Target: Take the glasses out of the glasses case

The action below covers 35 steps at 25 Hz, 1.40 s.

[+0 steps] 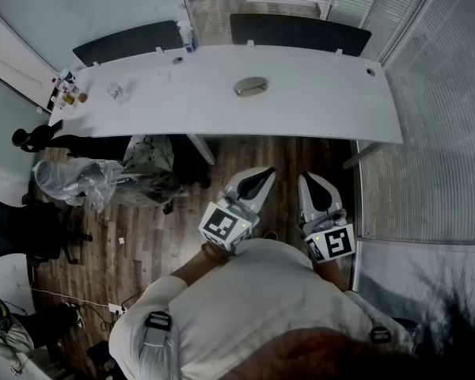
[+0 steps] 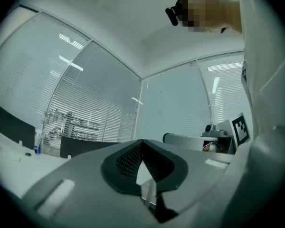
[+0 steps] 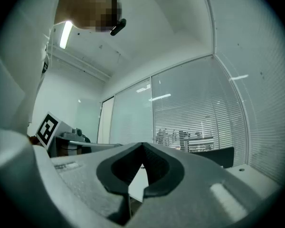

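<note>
The glasses case [image 1: 250,86] lies sideways on the worktop [image 1: 317,109], well ahead of both empty, pressed-together grippers, the left gripper [image 1: 256,184] more in line with it than the right gripper [image 1: 317,190].

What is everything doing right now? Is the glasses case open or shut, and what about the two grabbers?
glasses case: looks shut, lying flat on the white table, nothing touching it.
left gripper: jaws together, empty, held close to the person's body, away from the table.
right gripper: jaws together, empty, beside the left one.
</note>
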### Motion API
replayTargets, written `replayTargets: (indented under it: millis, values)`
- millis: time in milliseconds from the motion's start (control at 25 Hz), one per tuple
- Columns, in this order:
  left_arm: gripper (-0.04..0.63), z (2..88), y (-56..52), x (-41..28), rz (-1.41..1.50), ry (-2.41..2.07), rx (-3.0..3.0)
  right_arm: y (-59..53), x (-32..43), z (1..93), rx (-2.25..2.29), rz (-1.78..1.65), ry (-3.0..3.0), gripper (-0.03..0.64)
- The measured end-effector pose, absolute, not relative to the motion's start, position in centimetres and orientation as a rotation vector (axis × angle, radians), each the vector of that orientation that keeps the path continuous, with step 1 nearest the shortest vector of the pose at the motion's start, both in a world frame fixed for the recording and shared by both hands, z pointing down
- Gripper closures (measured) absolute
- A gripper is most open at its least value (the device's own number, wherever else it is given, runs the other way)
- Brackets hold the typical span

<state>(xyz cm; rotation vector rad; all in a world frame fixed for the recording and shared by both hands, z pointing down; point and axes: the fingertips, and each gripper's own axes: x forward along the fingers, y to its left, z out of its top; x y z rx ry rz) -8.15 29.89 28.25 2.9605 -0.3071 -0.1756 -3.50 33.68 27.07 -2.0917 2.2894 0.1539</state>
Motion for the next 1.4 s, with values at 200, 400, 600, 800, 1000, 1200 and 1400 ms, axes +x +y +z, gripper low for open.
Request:
replayTargets:
  millis: [200, 400, 600, 800, 1000, 1200, 1400]
  values:
    - [0.592, 28.7, 29.5, -8.1, -0.177, -0.305, 2.972, 33.2, -3.4, 26.8, -2.076, 0.126, 2.277, 0.617]
    - [0.592, 28.4, 29.2, -8.0, -0.162, -0.313, 2.962, 33.0, -3.4, 26.6, -2.074, 0.139, 2.286, 0.617]
    - [0.592, 28.9, 29.1, -7.8, -0.167, -0.314, 2.966, 32.8, -3.5, 26.9, -2.032, 0.092, 2.285, 0.617]
    - [0.592, 29.1, 29.0, -7.7, -0.161, -0.326, 2.956, 32.8, -3.7, 26.7, -2.042, 0.129, 2.298, 0.615]
    - [0.592, 29.3, 29.2, -7.4, -0.154, -0.318, 2.960, 33.0, -3.1, 26.6, -2.043, 0.116, 2.273, 0.615]
    - [0.592, 29.1, 29.8, -6.6, -0.146, -0.317, 2.959, 33.6, -2.2, 26.8, -2.047, 0.099, 2.258, 0.615]
    - [0.592, 29.4, 30.8, -5.2, -0.133, -0.310, 2.957, 34.9, -0.6, 26.9, -2.056, 0.090, 2.232, 0.615]
